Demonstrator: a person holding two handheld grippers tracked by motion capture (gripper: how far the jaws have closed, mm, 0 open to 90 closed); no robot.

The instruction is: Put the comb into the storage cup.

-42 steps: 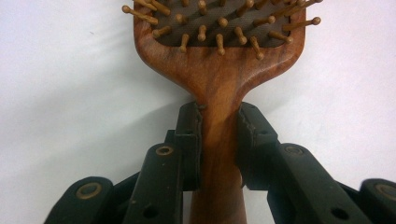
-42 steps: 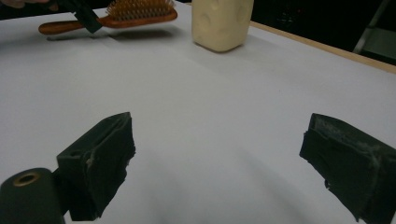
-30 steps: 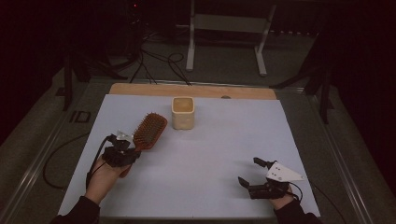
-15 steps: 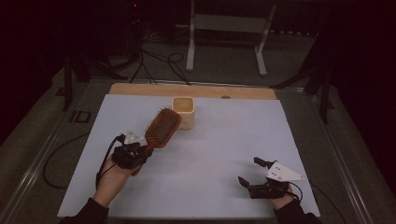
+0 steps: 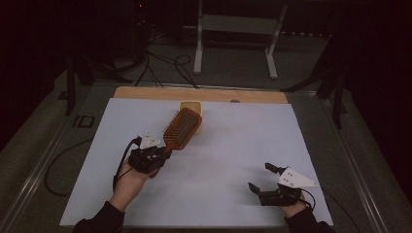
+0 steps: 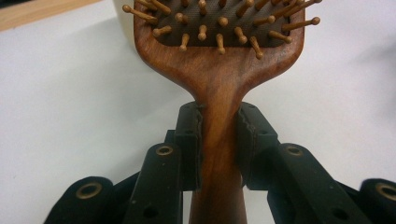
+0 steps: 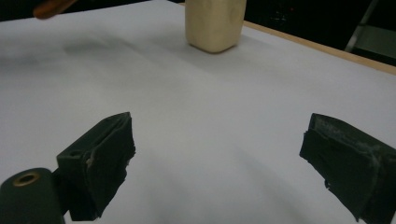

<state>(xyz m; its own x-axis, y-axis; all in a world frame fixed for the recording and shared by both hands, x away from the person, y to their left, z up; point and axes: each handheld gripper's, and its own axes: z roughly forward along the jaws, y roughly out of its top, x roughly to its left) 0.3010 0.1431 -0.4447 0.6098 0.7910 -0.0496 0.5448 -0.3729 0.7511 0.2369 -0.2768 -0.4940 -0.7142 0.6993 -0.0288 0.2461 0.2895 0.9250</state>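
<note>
- Wooden hairbrush (image 5: 181, 128): paddle head with ball-tipped wooden pins on a dark cushion. Stiff, probably light; the smooth finished handle could slip or swing. Best held where it is now, at the narrow neck just below the head.
- Position: lifted off the sheet, left of centre, head angled toward the far side, close to the cream cup (image 5: 191, 105).
- Left gripper (image 5: 154, 156): pads clamped on both sides of the brush neck.
- Right gripper (image 5: 266, 183): jaws wide apart, nothing between them, resting near the right front edge.
- White sheet (image 5: 252, 141): flat, smooth, over a wooden table (image 5: 204, 94).
- Room: dark, cables and a metal stand beyond.
</note>
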